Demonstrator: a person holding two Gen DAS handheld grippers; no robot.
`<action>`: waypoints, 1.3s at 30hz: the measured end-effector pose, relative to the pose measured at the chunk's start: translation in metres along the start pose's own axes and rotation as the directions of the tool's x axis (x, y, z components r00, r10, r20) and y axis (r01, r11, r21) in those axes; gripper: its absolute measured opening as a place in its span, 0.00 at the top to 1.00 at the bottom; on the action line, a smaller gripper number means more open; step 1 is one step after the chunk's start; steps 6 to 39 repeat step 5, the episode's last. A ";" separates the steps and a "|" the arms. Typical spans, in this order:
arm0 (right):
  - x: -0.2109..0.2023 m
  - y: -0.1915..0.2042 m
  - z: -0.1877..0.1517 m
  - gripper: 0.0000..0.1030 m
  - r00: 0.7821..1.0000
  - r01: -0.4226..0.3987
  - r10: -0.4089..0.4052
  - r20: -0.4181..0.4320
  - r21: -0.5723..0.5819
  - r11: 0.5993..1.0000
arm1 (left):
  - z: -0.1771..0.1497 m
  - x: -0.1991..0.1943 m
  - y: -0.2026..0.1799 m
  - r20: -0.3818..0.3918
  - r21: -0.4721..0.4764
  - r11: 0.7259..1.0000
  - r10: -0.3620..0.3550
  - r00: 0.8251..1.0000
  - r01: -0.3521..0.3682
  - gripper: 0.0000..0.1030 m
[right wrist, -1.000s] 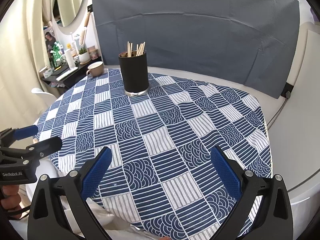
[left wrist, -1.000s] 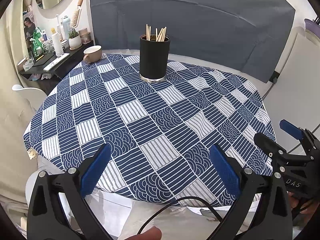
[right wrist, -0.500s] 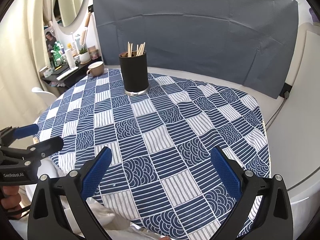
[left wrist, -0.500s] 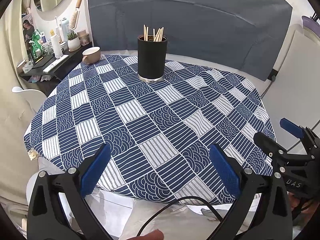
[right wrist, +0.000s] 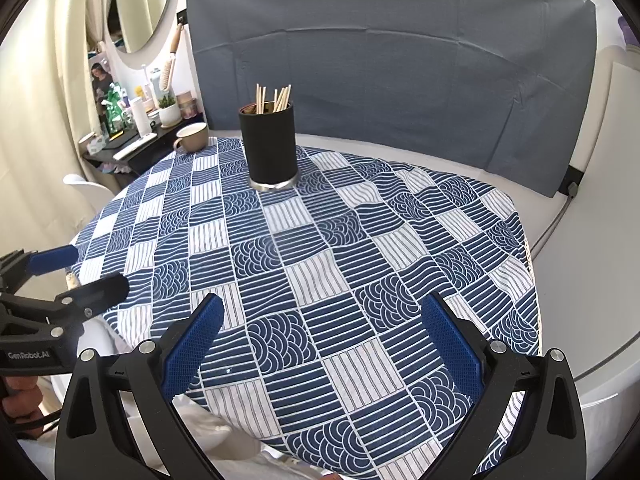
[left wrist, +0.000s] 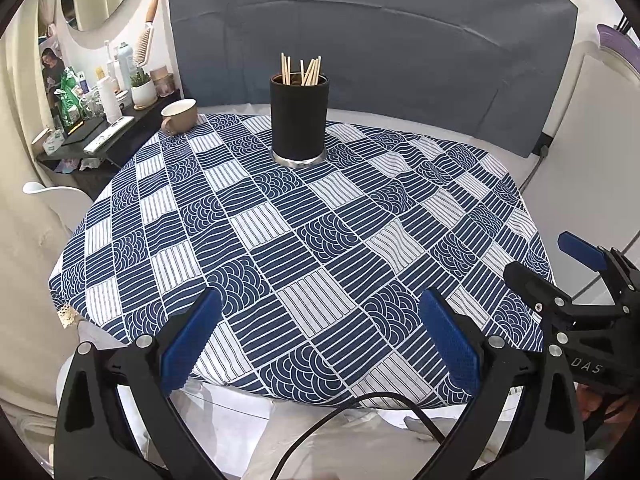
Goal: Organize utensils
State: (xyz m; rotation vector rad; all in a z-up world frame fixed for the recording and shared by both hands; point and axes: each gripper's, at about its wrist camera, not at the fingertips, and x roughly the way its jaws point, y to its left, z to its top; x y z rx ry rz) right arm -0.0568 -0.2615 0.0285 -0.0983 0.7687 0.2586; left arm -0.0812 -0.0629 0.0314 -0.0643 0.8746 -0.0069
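On the table [left wrist: 120,240]: one holder [left wrist: 299,116], one mug [left wrist: 180,115]; both hand-held grippers [left wrist: 320,336] [right wrist: 322,332] wide open, empty.

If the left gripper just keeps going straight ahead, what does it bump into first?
Probably the tablecloth: the open left gripper points over the near edge, tilted down toward the cloth. The black holder stands farther back; depth is hard to judge.

Home bedroom: vanity shelf [left wrist: 100,136] of toiletries, round mirror [right wrist: 140,4].

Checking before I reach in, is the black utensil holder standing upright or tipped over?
Upright. The black utensil holder stands on its silver base on the tablecloth, with the wooden sticks poking out of its top.
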 end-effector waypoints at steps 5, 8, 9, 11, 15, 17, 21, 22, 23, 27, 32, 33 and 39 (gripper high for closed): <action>0.000 0.000 0.000 0.08 1.000 0.002 -0.002 -0.003 0.000 1.000 | 0.000 -0.002 0.000 0.009 0.000 1.000 0.027 1.000 -0.027 0.06; 0.000 0.000 0.000 0.08 1.000 0.002 -0.002 -0.003 0.000 1.000 | 0.000 -0.002 0.000 0.009 0.000 1.000 0.027 1.000 -0.027 0.06; 0.000 0.000 0.000 0.08 1.000 0.002 -0.002 -0.003 0.000 1.000 | 0.000 -0.002 0.000 0.009 0.000 1.000 0.027 1.000 -0.027 0.06; 0.000 0.000 0.000 0.08 1.000 0.002 -0.002 -0.003 0.000 1.000 | 0.000 -0.002 0.000 0.009 0.000 1.000 0.027 1.000 -0.027 0.06; 0.000 0.000 0.000 0.08 1.000 0.002 -0.002 -0.003 0.000 1.000 | 0.000 -0.002 0.000 0.009 0.000 1.000 0.027 1.000 -0.027 0.06; 0.000 0.000 0.000 0.08 1.000 0.002 -0.002 -0.003 0.000 1.000 | 0.000 -0.002 0.000 0.009 0.000 1.000 0.027 1.000 -0.027 0.06; 0.000 0.000 0.000 0.08 1.000 0.002 -0.002 -0.003 0.000 1.000 | 0.000 -0.002 0.000 0.009 0.000 1.000 0.027 1.000 -0.027 0.06; 0.000 0.000 0.000 0.08 1.000 0.002 -0.002 -0.003 0.000 1.000 | 0.000 -0.002 0.000 0.009 0.000 1.000 0.027 1.000 -0.027 0.06; 0.000 0.000 0.000 0.08 1.000 0.002 -0.002 -0.003 0.000 1.000 | 0.000 -0.002 0.000 0.009 0.000 1.000 0.027 1.000 -0.027 0.06; 0.000 0.000 0.000 0.08 1.000 0.002 -0.002 -0.003 0.000 1.000 | 0.000 -0.002 0.000 0.009 0.000 1.000 0.027 1.000 -0.027 0.06; 0.000 0.000 0.000 0.08 1.000 0.002 -0.002 -0.003 0.000 1.000 | 0.000 -0.002 0.000 0.009 0.000 1.000 0.027 1.000 -0.027 0.06; 0.000 0.000 0.000 0.08 1.000 0.002 -0.002 -0.003 0.000 1.000 | 0.000 -0.002 0.000 0.009 0.000 1.000 0.027 1.000 -0.027 0.06; 0.000 0.000 0.000 0.08 1.000 0.002 -0.002 -0.003 0.000 1.000 | 0.000 -0.002 0.000 0.009 0.000 1.000 0.027 1.000 -0.027 0.06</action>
